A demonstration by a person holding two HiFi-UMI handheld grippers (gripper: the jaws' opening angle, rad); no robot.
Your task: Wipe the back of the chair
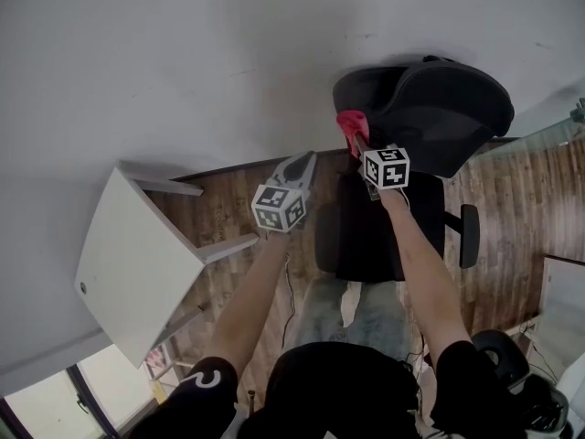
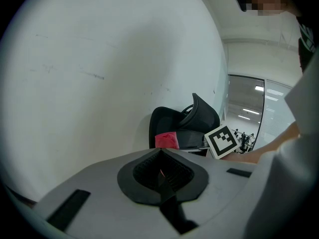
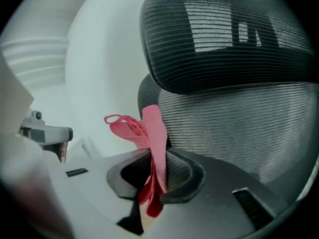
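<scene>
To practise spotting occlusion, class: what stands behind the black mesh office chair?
Behind the black mesh office chair only a plain white wall shows. The chair's back hides the lower part of the wall directly behind it.

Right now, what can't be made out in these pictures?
- Head view: whether the cloth touches the chair; it is too small and partly behind the right hand-held gripper.
- Right gripper view: the chair's lower back, hidden by that gripper's own body.
- Head view: the chair's base, hidden under its seat.
</scene>
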